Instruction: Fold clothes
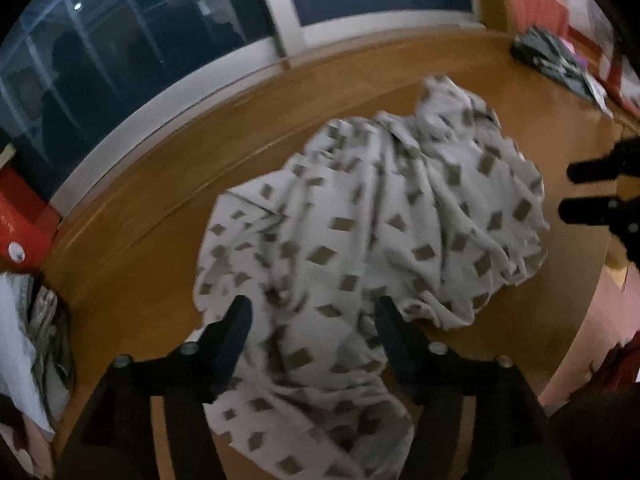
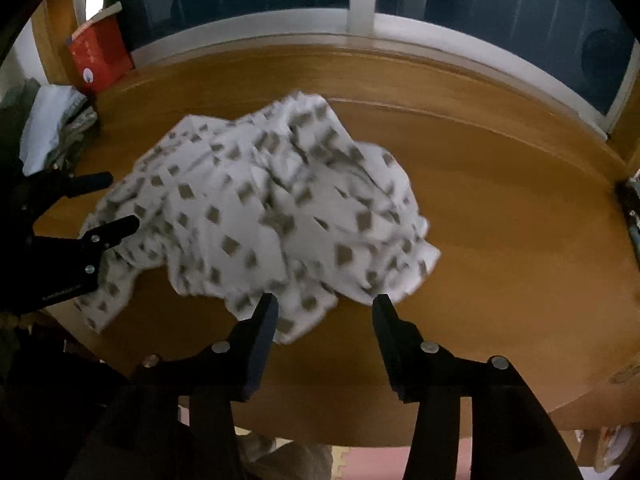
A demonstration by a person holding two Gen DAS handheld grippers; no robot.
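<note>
- Two hand-held grippers are in view, one per hand, each with two black fingers.
- Left gripper (image 1: 312,312) has its two fingers spread wide apart, gripping nothing; white patterned cloth lies between and beneath them, and whether the tips touch it cannot be told.
- Right gripper (image 2: 325,306) also has its fingers spread apart and holds nothing; its tips sit at the near edge of the garment, with a fold of cloth between them.
- One garment (image 1: 372,216) is on the table: white fabric printed with small brownish squares, crumpled in a loose heap ahead of both grippers, with one part trailing back under the left gripper and over the near table edge.
- Seen from the right wrist, the same garment (image 2: 272,208) lies just ahead and left of the right gripper, and the left gripper (image 2: 120,204) reaches in from the far left with cloth around its lower finger.
- Seen from the left wrist, the right gripper (image 1: 564,192) pokes in at the far right, just beside the heap's edge.
- One wooden table (image 2: 500,220) carries the garment; its right part, ahead of the right gripper, is bare.
- One red box (image 2: 100,60) stands far ahead and left of the right gripper, against the window (image 2: 360,12).
- One pile of other clothes (image 2: 52,124) sits left of the left gripper.
- One dark object (image 1: 552,60) lies far ahead and right of the left gripper; it is too blurred to identify.
</note>
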